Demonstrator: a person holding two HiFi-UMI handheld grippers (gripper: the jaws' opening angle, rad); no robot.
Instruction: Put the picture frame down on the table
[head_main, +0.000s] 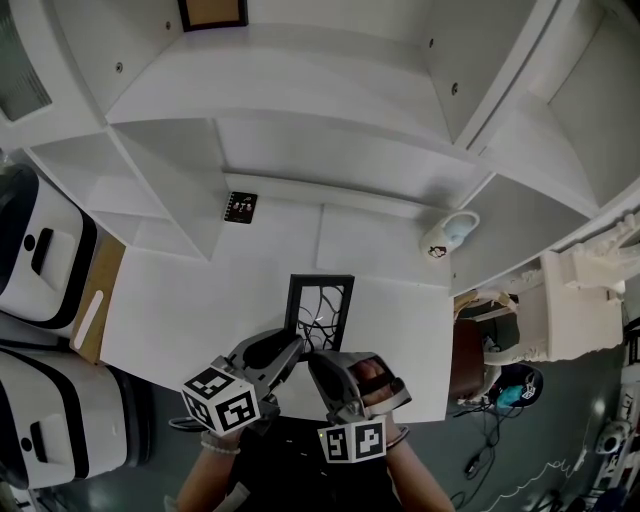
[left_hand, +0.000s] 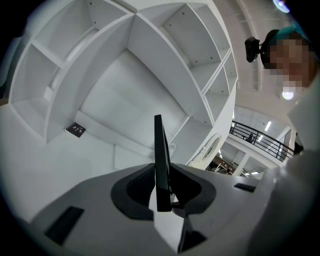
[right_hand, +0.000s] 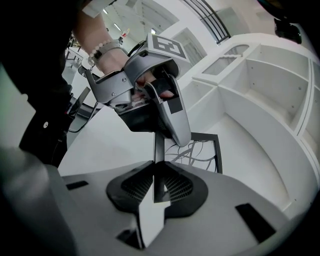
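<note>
The picture frame is black, with a dark line drawing on white, and lies nearly level over the white table close to its front edge. Both grippers hold its near edge. My left gripper is shut on the frame's near left corner; in the left gripper view the frame stands edge-on between the jaws of my left gripper. My right gripper is shut on the same edge, just beside the left. The right gripper view has the frame, my right gripper and the left gripper above it. Whether the frame touches the table is unclear.
A small black card lies at the table's back left. A mug stands on the white shelving at right, and another frame sits high up. White-and-black machines stand to the left, and a chair and cables to the right.
</note>
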